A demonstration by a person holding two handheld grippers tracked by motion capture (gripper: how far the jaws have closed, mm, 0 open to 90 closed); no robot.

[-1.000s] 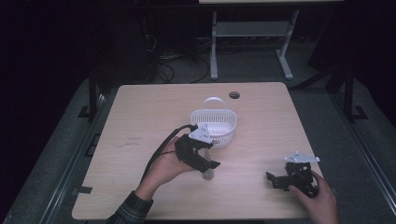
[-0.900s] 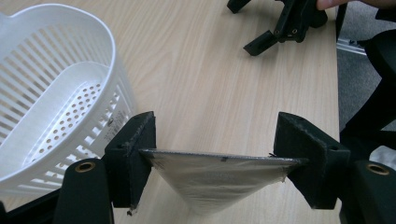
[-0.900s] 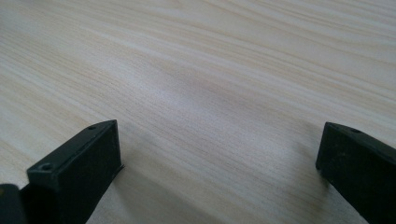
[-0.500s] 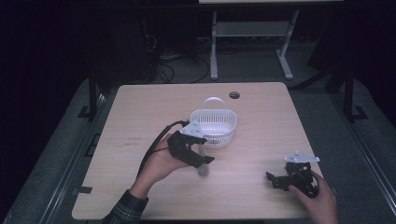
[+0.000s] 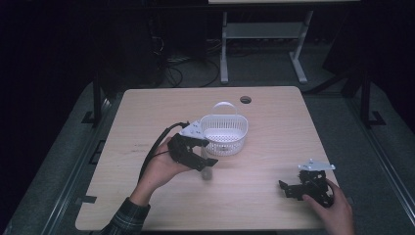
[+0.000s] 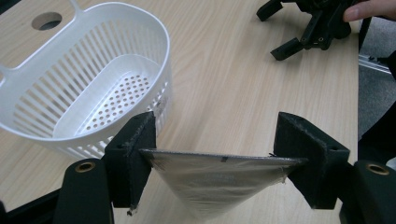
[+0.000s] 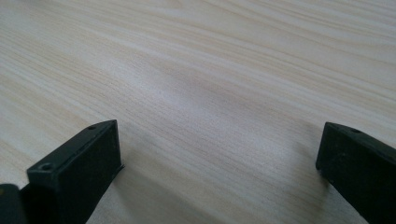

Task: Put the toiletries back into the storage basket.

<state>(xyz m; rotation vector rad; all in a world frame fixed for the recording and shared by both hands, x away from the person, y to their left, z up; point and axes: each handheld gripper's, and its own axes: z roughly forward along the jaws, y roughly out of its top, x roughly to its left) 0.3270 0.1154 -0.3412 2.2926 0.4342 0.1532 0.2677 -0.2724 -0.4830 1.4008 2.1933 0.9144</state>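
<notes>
We hold a clear plastic bag beside the white basket.

Our left tongs clamp the bag's edge between both jaws, just in front of the basket, above the wooden surface. Our right tongs rest well right of the basket, jaws spread wide, holding nothing.

We see our right gripper with its two black jaws spread wide apart, nothing between them, low over the pale wood-grain table beneath them.
</notes>
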